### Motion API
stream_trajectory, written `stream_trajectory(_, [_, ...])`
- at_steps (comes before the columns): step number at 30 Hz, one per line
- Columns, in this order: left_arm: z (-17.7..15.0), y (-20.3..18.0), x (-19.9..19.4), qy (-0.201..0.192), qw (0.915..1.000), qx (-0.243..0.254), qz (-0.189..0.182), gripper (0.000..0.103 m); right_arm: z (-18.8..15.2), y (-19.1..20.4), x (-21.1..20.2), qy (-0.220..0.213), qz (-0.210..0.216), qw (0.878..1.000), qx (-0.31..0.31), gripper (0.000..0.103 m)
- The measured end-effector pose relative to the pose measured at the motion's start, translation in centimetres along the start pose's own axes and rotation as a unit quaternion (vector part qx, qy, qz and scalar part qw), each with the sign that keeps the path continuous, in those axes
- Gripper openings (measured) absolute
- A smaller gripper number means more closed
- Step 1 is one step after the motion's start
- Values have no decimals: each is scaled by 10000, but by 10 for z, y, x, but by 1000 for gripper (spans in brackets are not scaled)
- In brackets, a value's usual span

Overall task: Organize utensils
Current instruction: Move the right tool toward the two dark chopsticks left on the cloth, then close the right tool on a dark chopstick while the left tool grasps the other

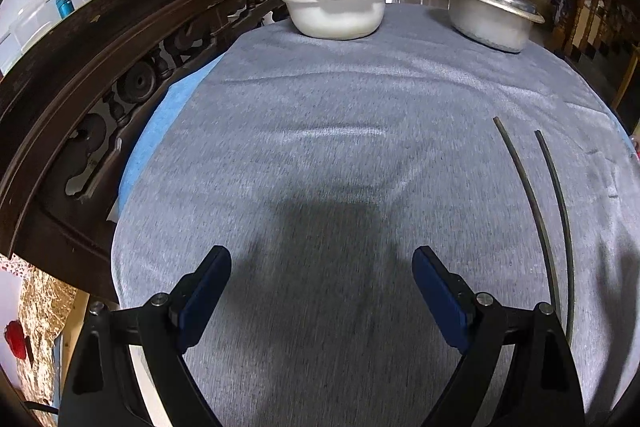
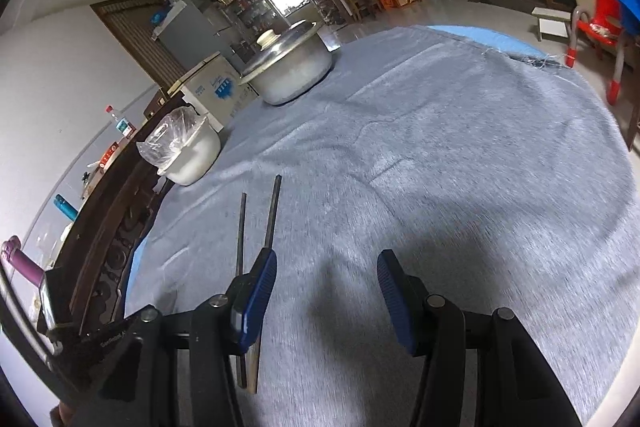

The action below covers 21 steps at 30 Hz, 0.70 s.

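Observation:
Two dark chopsticks (image 1: 538, 211) lie side by side on the grey cloth at the right of the left wrist view. In the right wrist view the chopsticks (image 2: 241, 227) lie at the left, running under the left finger (image 2: 260, 299). My left gripper (image 1: 322, 291) is open and empty above the cloth, left of the chopsticks. My right gripper (image 2: 326, 291) is open and empty, just right of the chopsticks.
A white bowl holding a clear plastic bag (image 1: 334, 11) and a lidded metal pot (image 1: 490, 15) stand at the far side of the round table (image 1: 320, 115). A dark carved wooden bench back (image 1: 100, 67) borders the table's left. Floor and furniture lie beyond.

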State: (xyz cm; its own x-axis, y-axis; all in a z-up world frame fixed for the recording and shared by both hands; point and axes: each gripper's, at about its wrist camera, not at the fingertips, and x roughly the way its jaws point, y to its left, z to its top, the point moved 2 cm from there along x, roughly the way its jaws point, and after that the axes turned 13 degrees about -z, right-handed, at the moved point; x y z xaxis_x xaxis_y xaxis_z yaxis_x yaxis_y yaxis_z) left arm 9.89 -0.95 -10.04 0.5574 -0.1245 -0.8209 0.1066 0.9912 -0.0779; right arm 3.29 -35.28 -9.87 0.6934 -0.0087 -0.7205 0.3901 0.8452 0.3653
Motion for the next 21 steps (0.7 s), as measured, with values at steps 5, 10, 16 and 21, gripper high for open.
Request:
stream_trajectory(5, [7,-1,8,40,10000,32,-2,92,10,6,18,188,58,9998,-42,56])
stream_trajectory(10, [16,-4,12,55,9999,96,-36,92,17,17,30,294,105,9995,-88,55])
stream_trajectory(16, [29,-10,16,45,9998,158,-97,92,26,35,43,397,168,9987,-253,56])
stream_trajectory(21, [41,-16,20,33,9996,239,-134,92,35,50,56,510,222,9976,-424,55])
